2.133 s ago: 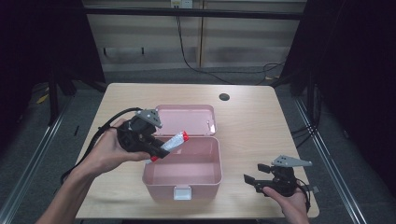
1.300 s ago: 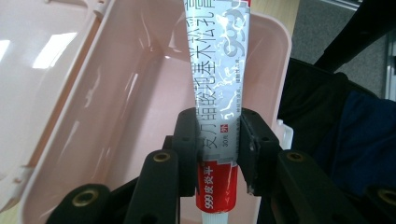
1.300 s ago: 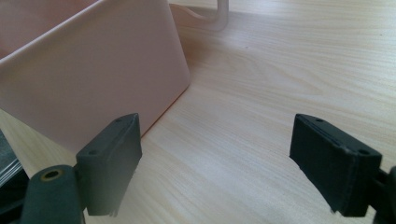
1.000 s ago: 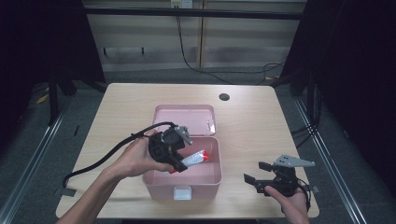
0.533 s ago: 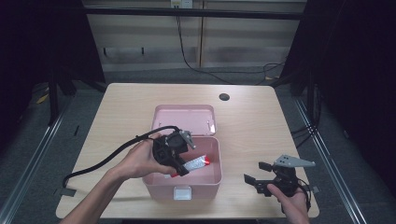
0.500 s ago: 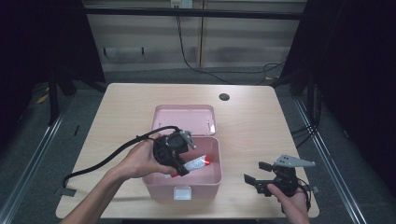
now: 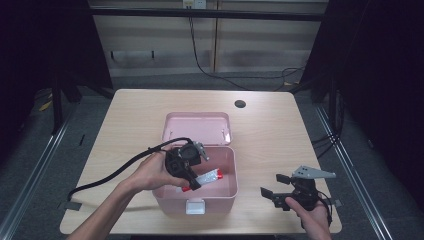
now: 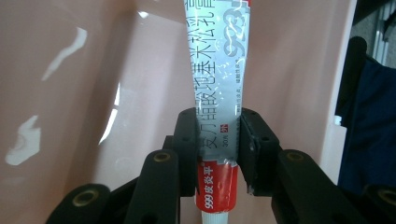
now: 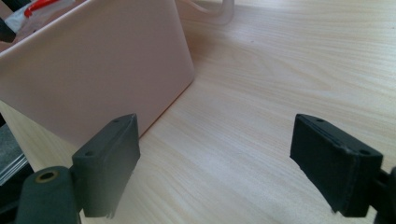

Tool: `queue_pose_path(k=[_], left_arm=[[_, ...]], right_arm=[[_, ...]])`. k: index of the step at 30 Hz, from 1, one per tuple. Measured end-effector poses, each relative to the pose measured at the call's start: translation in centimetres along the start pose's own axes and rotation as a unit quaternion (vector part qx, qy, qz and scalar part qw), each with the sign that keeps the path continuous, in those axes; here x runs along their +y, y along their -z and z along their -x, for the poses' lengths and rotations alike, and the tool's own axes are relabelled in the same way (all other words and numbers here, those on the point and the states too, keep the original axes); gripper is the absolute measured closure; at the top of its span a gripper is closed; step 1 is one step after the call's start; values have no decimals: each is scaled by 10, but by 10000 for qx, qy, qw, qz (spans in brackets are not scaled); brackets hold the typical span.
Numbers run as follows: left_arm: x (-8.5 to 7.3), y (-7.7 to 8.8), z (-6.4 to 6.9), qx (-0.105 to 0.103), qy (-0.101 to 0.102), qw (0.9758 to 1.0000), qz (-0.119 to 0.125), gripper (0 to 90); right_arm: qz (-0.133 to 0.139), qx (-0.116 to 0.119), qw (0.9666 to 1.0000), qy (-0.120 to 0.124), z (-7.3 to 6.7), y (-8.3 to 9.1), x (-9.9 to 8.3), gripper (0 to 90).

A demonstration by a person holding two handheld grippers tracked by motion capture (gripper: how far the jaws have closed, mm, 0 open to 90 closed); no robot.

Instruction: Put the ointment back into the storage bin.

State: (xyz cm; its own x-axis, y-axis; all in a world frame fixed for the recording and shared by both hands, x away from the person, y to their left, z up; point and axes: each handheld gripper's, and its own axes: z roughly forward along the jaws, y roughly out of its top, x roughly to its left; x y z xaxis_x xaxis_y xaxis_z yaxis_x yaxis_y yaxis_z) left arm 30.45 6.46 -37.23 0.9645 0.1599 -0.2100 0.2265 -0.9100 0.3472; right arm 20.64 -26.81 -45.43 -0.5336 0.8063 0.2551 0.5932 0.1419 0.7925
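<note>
Clamping tube (image 8: 215, 107), L claw (image 8: 217, 140).

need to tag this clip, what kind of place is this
Probably a lab or recording workstation rather than a home: a bare wooden table ringed by dark curtains, loose cables along the back wall, and metal frame rails on the floor.

Tongs (image 8: 218, 149): two black jaws clamped on either side of a tube.
Tube (image 8: 219, 79): silver with a red band near its white cap end, printed characters along it, running straight away from the camera.
Backdrop: glossy pink box wall (image 8: 84, 84).
Right edge: dark blue cloth (image 8: 369, 126).
</note>
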Motion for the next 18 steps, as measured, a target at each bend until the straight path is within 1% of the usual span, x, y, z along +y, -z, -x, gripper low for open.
queue_pose_path(k=[2,3,4,5,6,8,9,10,11,14,15,18], left_arm=[[1,-1,0,-40,1,10000,-46,704],[3,-5,1,-9,-24,10000,-8,704],[4,-6,2,-1,-40,10000,-65,704],[4,-6,2,-1,-40,10000,-65,704],[6,-8,2,36,-56,10000,-25,704],[8,-11,2,-18,-102,9999,-80,704],[9,-14,4,12,-87,9999,-74,704],[9,-16,3,-26,-110,9999,-91,704],[10,-21,2,-79,-149,9997,-187,704],[13,-29,-2,-97,-75,9997,-234,703],[13,-31,-4,-153,-46,9995,-263,703],[15,-35,-6,-191,-37,9994,-297,703]], right_arm=[[-2,-7,10000,-18,0,0,0,152],[-1,-14,10000,-20,0,0,0,152],[-5,-11,10000,-23,0,0,0,152],[-5,-11,10000,-23,0,0,0,152],[-4,-7,10000,-20,0,0,0,152],[4,2,10000,-7,0,0,0,152],[6,2,10000,-5,0,0,0,152],[5,-4,10000,-7,0,0,0,152],[-2,-24,10000,-24,0,0,0,152],[-9,-30,10000,-38,1,0,0,152],[-9,-35,10000,-30,1,0,0,152],[-24,-40,10000,-24,1,0,0,153]])
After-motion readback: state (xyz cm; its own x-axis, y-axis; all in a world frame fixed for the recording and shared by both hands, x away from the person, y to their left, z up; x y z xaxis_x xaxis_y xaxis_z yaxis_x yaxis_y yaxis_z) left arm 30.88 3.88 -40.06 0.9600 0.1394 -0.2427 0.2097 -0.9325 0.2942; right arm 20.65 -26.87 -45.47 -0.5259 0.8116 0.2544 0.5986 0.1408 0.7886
